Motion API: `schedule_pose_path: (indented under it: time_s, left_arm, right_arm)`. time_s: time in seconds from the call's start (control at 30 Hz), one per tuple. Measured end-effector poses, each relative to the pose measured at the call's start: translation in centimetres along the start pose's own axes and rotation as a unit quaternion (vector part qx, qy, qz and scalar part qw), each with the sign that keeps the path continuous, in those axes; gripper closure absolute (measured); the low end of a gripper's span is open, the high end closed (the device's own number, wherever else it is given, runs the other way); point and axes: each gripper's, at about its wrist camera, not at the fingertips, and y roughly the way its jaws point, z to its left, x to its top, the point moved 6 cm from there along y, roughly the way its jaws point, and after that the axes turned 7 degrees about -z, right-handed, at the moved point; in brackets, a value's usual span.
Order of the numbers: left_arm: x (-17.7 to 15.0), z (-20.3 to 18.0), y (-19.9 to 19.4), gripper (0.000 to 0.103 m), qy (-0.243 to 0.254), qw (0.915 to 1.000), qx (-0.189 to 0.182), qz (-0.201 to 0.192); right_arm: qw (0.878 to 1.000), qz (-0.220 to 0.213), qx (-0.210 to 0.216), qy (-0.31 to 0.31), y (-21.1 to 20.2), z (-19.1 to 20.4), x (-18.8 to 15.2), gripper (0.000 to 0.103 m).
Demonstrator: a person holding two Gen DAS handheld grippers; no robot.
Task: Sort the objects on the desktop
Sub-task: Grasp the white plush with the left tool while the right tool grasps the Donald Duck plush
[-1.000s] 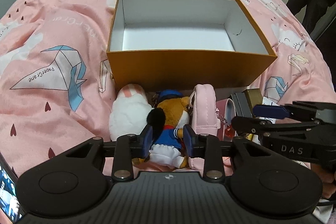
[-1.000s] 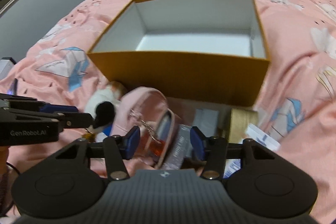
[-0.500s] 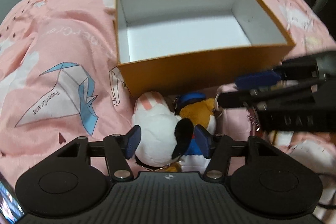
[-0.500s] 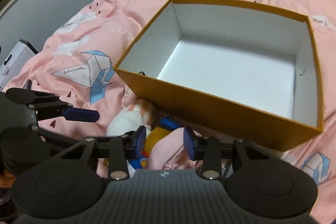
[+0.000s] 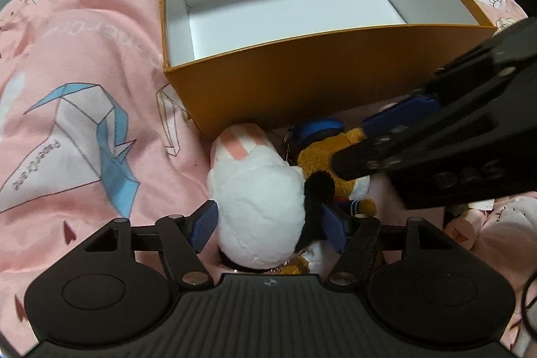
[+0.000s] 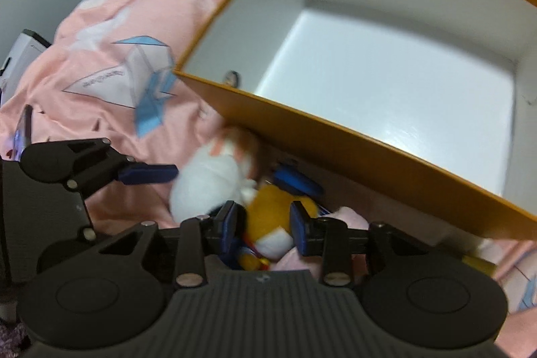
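Orange cardboard box, white inside, plush toys beside it

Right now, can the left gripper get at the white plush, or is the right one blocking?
Probably yes. The left gripper has its jaws opening, with the white plush already between them. The right gripper sits to the side over the orange plush, pressed against the white one, so it may get dragged along.

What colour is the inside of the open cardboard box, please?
White inside the box, with orange-brown outer walls; clearest in the left wrist view.
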Motion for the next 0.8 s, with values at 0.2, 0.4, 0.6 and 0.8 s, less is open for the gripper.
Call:
schedule_pose_path:
  time_s: [0.2,0.4,0.6,0.8]
  left_arm:
    - [-0.8,0.5,0.4,0.022,-0.014,0.9999,-0.007,-0.005]
    - [-1.8,3.2,-1.6,0.027,-0.067,0.9975,-0.008,-0.020]
    - [-2.4,2.9,-2.2,0.027,-0.056,0.9979,0.005,-0.030]
    - [-1.1,3.2,-2.4,0.027,-0.051,0.9981,0.015,-0.031]
  right_arm:
    - [0.999,0.023,0.010,0.029,1.8,-0.8,-0.1,0.046]
    - [0.999,0.047,-0.003,0.023,3.3,-0.6,0.1,0.041]
    - [0.998,0.061,-0.024,0.012,5.3,-0.4,0.1,0.035]
    - [0.999,0.034,-0.007,0.004,4.9,0.9,0.6,0.054]
